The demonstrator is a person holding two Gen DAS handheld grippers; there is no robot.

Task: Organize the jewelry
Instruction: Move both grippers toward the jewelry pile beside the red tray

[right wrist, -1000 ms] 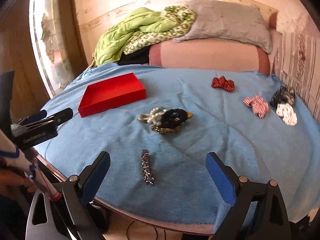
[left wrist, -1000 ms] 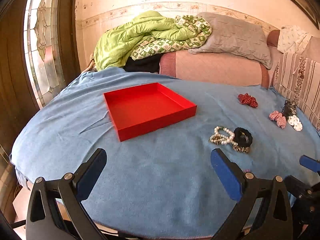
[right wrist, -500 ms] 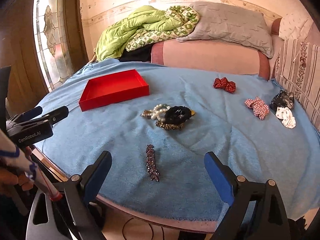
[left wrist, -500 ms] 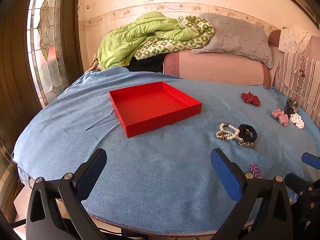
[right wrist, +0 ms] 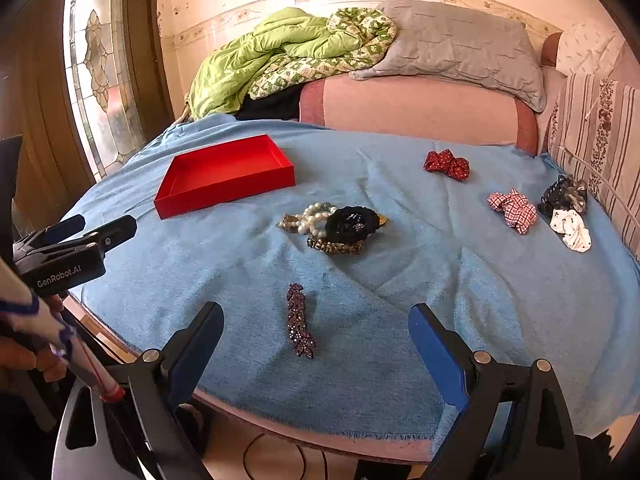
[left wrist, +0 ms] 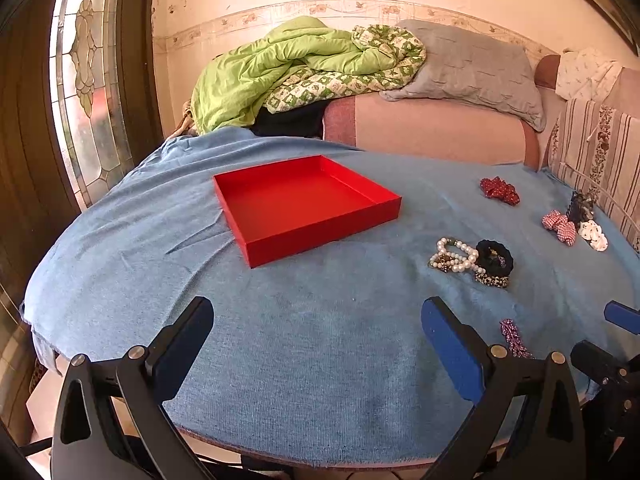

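Cloth (right wrist: 400,312): you're looking at matt blue knit, slightly rough.
Tray (left wrist: 320,236): it's showing you smooth, matt red card.
Pearl bracelet (right wrist: 314,220): its glossy beads are gleaming at you.
Hair clip (right wrist: 300,322): its rhinestones are sparkling for you.
Fingers (right wrist: 436,350): you're seeing matt blue pads.

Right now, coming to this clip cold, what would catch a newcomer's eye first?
The bright red tray, lying empty on the blue cloth toward the window side. Next, the tangle of pearl bracelets and a black scrunchie mid-table, with a beaded hair clip lying alone just ahead of the open right hand-held gripper.
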